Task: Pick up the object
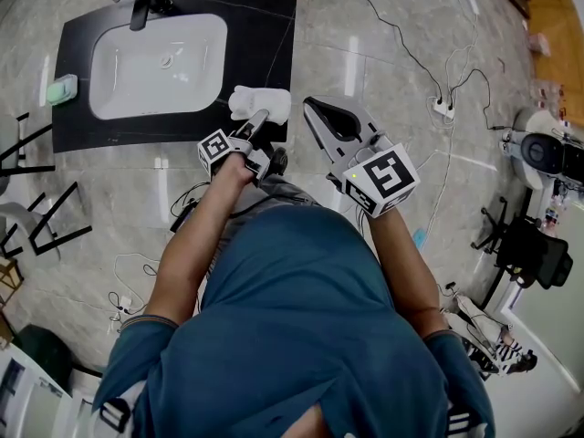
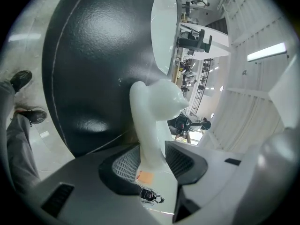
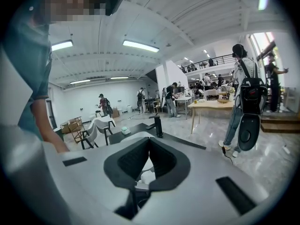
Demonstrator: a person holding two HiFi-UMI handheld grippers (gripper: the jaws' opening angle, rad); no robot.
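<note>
1. The black worktop (image 1: 265, 26) and its white sink (image 1: 196, 53) sit ahead.
2. The right tongs (image 1: 310, 106) hang beside, clenched on nothing.
3. The left tongs (image 2: 152, 159) are grasping the white object (image 2: 152, 116) at the worktop's near edge. Grip looks made, clear lift probably remains.

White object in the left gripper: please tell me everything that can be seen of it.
The white object is glossy and smooth, like glazed ceramic or plastic: a narrow stem widening into rounded lobes. A small orange sticker seems to sit near its base. The left gripper clamps the stem between its fingers. It is at the front edge of the black counter.
</note>
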